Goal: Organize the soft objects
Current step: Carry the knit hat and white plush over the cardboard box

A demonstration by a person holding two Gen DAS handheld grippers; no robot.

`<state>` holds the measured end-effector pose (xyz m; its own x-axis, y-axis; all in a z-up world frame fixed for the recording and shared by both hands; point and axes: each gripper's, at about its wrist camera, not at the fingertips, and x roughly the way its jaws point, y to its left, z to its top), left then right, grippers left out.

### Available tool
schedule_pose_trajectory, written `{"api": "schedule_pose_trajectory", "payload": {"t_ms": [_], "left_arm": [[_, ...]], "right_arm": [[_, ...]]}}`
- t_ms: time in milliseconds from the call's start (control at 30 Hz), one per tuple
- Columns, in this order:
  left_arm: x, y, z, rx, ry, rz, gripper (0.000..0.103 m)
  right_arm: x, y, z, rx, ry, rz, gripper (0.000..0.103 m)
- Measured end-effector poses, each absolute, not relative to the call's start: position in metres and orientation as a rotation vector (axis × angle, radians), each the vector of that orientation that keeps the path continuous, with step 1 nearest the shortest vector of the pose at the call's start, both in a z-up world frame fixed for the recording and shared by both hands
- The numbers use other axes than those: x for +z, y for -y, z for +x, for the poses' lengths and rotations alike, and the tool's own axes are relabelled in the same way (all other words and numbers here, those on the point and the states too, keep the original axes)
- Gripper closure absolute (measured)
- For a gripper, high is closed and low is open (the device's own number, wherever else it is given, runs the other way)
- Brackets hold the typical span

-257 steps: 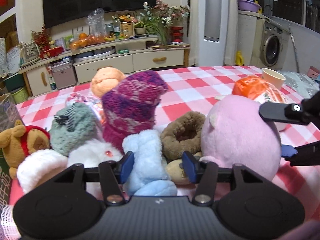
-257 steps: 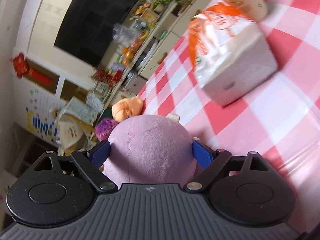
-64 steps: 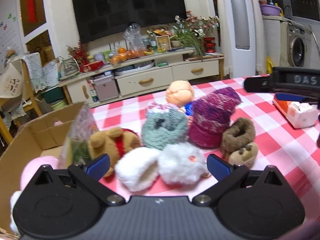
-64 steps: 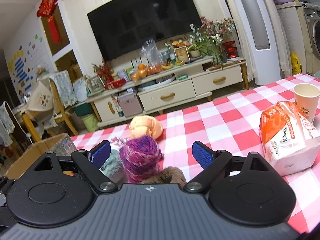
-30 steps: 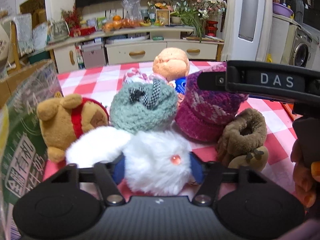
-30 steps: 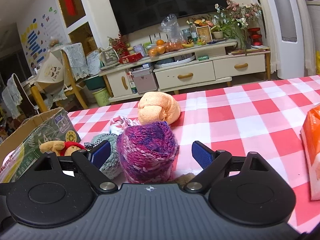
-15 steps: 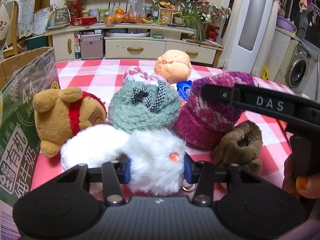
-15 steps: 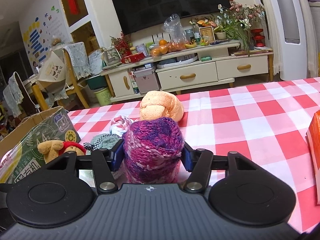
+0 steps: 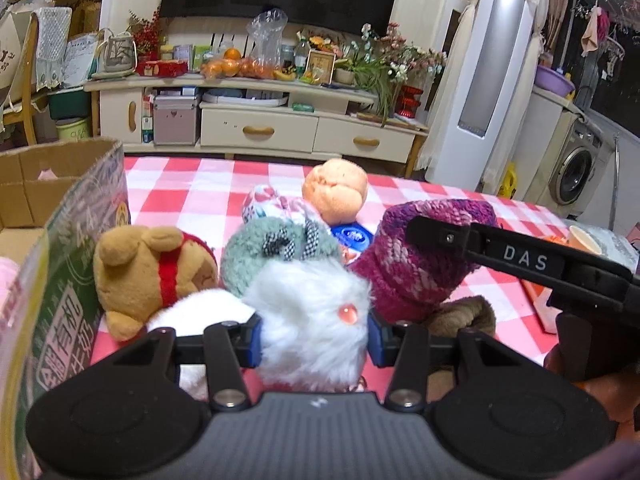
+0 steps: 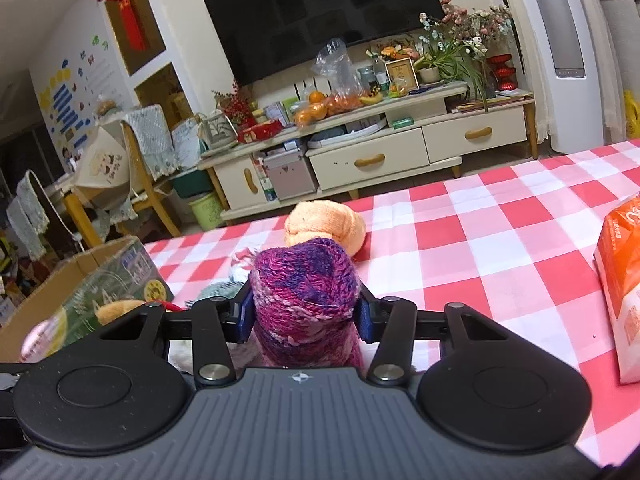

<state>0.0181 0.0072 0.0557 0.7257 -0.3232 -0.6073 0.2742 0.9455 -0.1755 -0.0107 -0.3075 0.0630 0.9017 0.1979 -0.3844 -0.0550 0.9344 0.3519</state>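
Left wrist: cardboard box [image 9: 60, 208] beside toys [image 9: 152, 276].

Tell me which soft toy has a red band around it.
The brown bear, beside the cardboard box. The white fluffy toy in the left tongs has none.

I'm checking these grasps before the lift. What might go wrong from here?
The left gripper pinches only long fur on the white fluffy toy, so it may slip free. The right gripper squeezes the purple knit hat, which touches the brown slipper; lifting might drag it.
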Motion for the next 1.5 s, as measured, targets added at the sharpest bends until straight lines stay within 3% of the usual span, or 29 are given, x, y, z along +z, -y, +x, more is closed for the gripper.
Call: {"api": "schedule_pose_trajectory", "payload": {"t_ms": [533, 1500], "left_arm": [[0.083, -0.031, -0.003, -0.383, -0.574, -0.102, 0.057], [0.133, -0.137, -0.028, -0.216, -0.376, -0.157, 0.057]], "right_arm": [[0.087, 0.297, -0.027, 0.267, -0.375, 0.501, 0.044], [0.135, 0.183, 0.027, 0.484, -0.293, 0.376, 0.044]]}}
